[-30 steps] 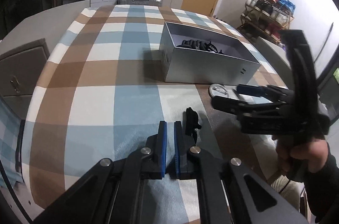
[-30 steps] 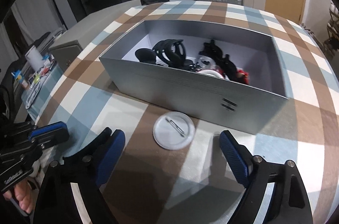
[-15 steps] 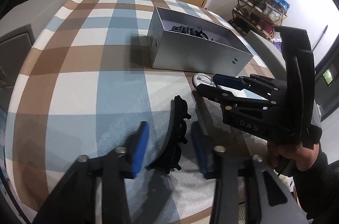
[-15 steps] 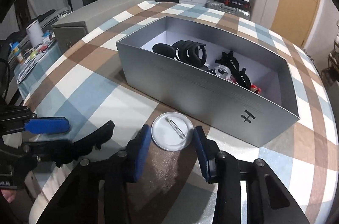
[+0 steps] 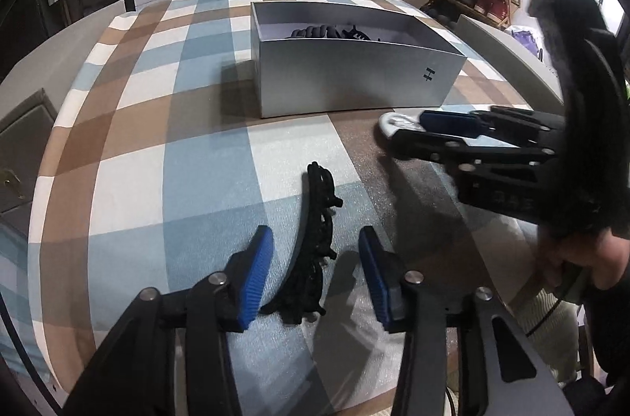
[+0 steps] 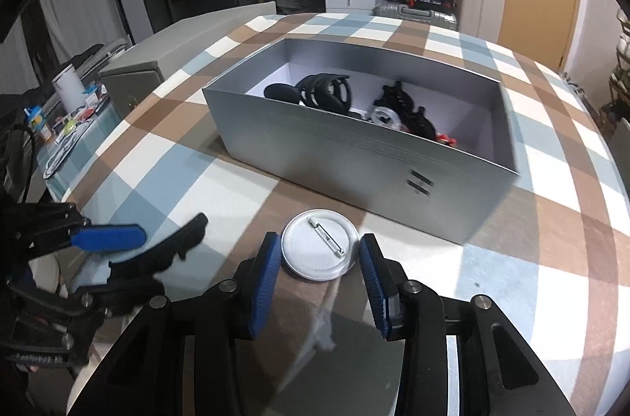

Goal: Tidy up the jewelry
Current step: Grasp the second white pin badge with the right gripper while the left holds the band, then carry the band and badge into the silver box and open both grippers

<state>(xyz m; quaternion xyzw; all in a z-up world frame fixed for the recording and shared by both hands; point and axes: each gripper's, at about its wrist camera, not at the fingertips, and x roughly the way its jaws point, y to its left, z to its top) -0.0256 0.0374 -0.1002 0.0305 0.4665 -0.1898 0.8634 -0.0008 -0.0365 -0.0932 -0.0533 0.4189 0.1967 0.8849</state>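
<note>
left tongs (image 5: 315, 270): apart, closing, astride black curved hair claw (image 5: 313, 243), its long axis along the fingers | right tongs (image 6: 319, 278): pads flanking round white pin badge (image 6: 319, 245), grip uncertain | silver box (image 6: 354, 156) beyond on worktop (image 6: 157, 156)

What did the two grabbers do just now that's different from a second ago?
The left gripper opened from shut, then began closing around the black hair clip; its pads do not touch it yet. The right gripper narrowed from wide open until its pads flank the white pin badge, seemingly at its rim. The silver box, its contents and the checked tablecloth stayed put.
</note>
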